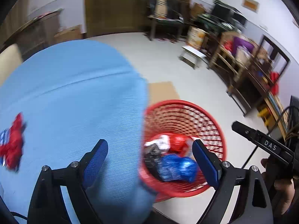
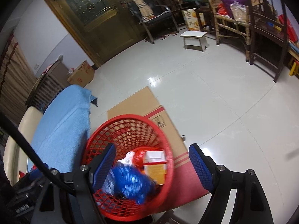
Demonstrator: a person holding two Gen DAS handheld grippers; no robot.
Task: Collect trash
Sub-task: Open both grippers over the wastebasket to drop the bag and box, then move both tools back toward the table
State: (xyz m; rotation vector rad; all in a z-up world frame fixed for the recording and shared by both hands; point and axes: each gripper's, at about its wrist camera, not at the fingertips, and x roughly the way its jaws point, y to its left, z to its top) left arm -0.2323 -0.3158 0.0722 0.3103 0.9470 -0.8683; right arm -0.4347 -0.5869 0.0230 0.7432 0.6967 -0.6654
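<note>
A lived-in room of a home is showing here, likely a sitting room. A brown double door [image 2: 97,22] with patterned glass is standing at the upper left of the right wrist view, above a pale tiled floor [image 2: 214,93]. A dark armchair [image 2: 155,13] is sitting at top centre, a cane bench [image 2: 231,20] piled with bags at the upper right, and a small white stool [image 2: 195,37] before them. Cardboard boxes [image 2: 82,73] are lying against the left wall, and a blue cloth [image 2: 61,119] is covering furniture at lower left.
</note>
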